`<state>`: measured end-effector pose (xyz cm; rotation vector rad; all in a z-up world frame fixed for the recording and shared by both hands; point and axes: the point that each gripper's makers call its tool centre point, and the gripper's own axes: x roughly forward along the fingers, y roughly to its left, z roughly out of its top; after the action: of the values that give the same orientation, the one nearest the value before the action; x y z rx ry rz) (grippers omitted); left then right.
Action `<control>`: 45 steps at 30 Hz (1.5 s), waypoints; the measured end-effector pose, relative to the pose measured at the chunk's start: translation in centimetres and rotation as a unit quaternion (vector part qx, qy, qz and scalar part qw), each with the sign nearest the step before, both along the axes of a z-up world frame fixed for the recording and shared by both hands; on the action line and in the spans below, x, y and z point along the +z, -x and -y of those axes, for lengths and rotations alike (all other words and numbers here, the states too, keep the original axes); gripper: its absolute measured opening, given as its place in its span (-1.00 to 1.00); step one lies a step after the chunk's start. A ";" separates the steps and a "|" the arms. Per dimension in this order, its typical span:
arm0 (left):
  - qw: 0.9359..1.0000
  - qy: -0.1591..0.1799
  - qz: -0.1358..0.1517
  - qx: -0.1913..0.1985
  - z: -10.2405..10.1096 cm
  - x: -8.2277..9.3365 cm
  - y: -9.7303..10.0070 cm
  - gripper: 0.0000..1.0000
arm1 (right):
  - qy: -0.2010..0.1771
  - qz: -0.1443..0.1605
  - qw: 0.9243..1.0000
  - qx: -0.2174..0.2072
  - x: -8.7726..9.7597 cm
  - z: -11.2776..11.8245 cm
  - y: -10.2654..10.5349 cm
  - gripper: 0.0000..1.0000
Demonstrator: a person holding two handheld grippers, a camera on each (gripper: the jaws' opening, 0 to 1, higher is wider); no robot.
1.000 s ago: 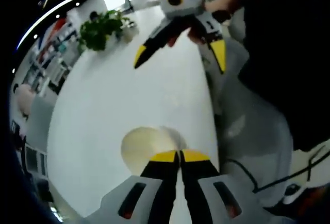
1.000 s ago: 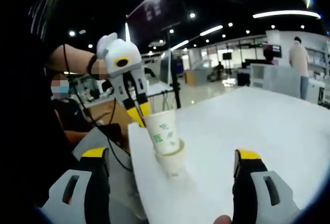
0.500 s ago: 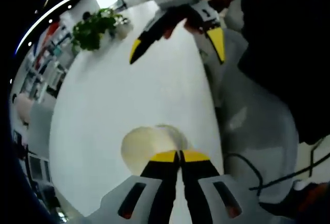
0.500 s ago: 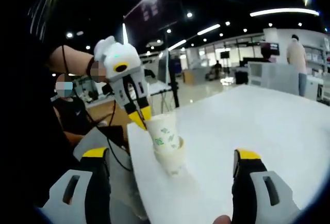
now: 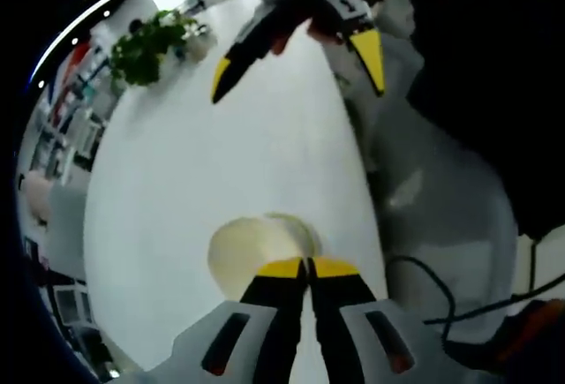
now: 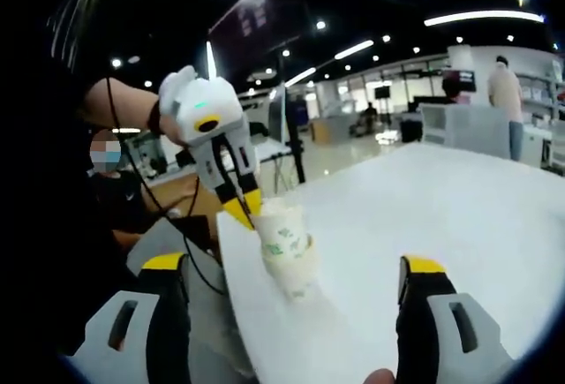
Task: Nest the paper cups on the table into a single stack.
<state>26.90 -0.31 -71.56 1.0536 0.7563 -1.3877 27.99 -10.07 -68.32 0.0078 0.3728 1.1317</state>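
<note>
Two white paper cups stand nested near the corner of the white table [image 6: 441, 199]. The upper cup [image 6: 280, 229], printed in green, sits partly inside the lower cup [image 6: 291, 271]. My left gripper [image 6: 244, 210] comes down from the upper left and is shut on the upper cup's rim. In the left gripper view I look down into that cup [image 5: 252, 244], with my left gripper [image 5: 307, 265] pinching its rim. My right gripper [image 6: 293, 267] is open, a jaw on either side, short of the cups. It also appears as the right gripper [image 5: 296, 68], held open above the table.
The table edge [image 6: 231, 296] runs just left of the cups, with floor and a black cable [image 5: 441, 282] beyond it. A potted plant [image 5: 146, 44] stands at the table's far end. One person sits at the left [image 6: 110, 181]; others stand at the back right [image 6: 505, 93].
The upper cup has sunk deeper into the lower cup, with my left gripper coming down along with it. My right gripper stays open and has hardly moved.
</note>
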 end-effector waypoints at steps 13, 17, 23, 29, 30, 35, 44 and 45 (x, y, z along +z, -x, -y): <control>1.000 -0.014 -0.011 -0.009 0.2 -1.3 0.3 -0.98 | -0.001 -0.005 1.000 0.001 0.0 -0.1 0.1 0.92; 1.000 -0.010 -0.013 -0.011 0.5 -1.5 0.2 -0.97 | -0.002 -0.006 1.000 0.001 0.1 -0.1 0.1 0.92; 1.000 -0.017 -0.014 -0.012 0.4 -2.1 0.1 -0.91 | -0.004 -0.007 1.000 -0.003 0.1 0.1 0.0 0.91; 1.000 -0.020 -0.017 -0.006 0.3 -2.4 0.1 -0.87 | -0.003 -0.009 1.000 -0.008 -0.1 0.4 0.0 0.91; 1.000 -0.021 -0.016 -0.008 0.3 -2.4 0.1 -0.87 | -0.004 -0.010 1.000 -0.008 -0.1 0.4 0.0 0.91; 1.000 -0.017 -0.016 -0.004 0.3 -2.4 0.2 -0.88 | -0.004 -0.013 1.000 -0.011 -0.2 0.6 0.0 0.91; 1.000 0.015 -0.006 0.021 0.3 -1.4 0.0 -0.89 | -0.004 -0.016 1.000 -0.010 -0.2 0.2 0.0 0.91; 0.999 0.025 -0.010 0.030 0.4 -1.1 0.0 -0.88 | -0.004 -0.015 1.000 -0.010 -0.1 0.2 0.0 0.91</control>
<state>26.88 -0.71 -72.69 0.9729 0.7582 -1.3600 27.96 -10.26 -68.40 0.0357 0.3951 1.1150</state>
